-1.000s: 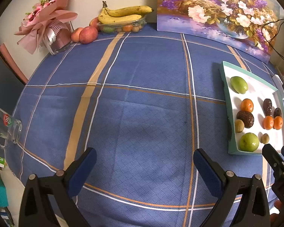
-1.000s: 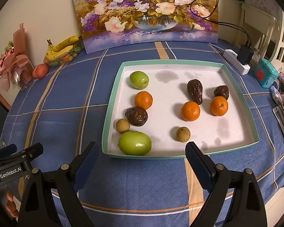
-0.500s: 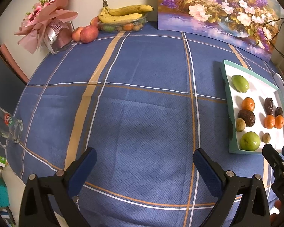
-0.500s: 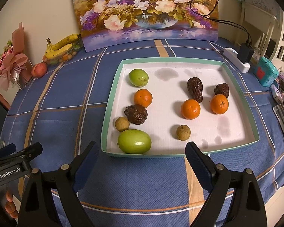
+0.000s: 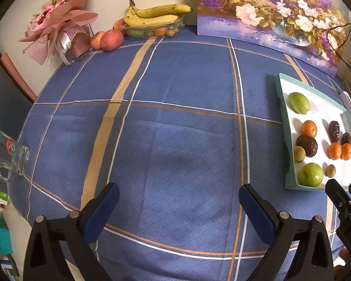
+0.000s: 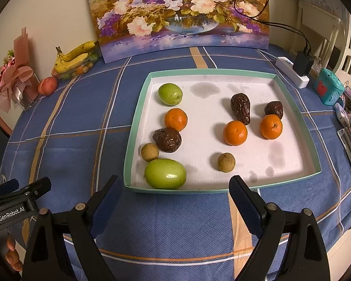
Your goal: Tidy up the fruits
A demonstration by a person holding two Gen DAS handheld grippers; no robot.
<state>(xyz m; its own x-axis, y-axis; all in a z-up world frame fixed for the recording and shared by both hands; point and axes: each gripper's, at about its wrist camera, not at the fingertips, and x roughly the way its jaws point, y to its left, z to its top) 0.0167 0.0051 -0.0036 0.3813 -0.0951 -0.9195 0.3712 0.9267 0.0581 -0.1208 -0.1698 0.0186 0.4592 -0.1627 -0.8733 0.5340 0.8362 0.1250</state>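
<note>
A white tray with a teal rim (image 6: 138,107) (image 5: 283,117) lies on the blue checked tablecloth. In it are two green fruits (image 6: 165,173) (image 6: 170,94), three oranges (image 6: 175,119) (image 6: 235,132) (image 6: 271,126), three dark wrinkled dates (image 6: 167,139) (image 6: 240,108) (image 6: 273,109) and two small brown longans (image 6: 150,151) (image 6: 226,162). My right gripper (image 6: 175,199) is open just short of the tray's near rim, nothing between its fingers. My left gripper (image 5: 179,201) is open over bare cloth, left of the tray.
Bananas (image 5: 152,15) on a clear box of small fruit, peaches (image 5: 111,39) and a pink bouquet (image 5: 58,28) stand at the far edge. A flower painting (image 6: 175,11) leans on the wall. A glass mug (image 5: 9,154) lies at the left edge. A power strip (image 6: 292,72) and clutter sit right.
Both grippers have drifted slightly; the tray sits a little lower and closer in the right wrist view. Neither gripper has opened, shut or touched any fruit.
</note>
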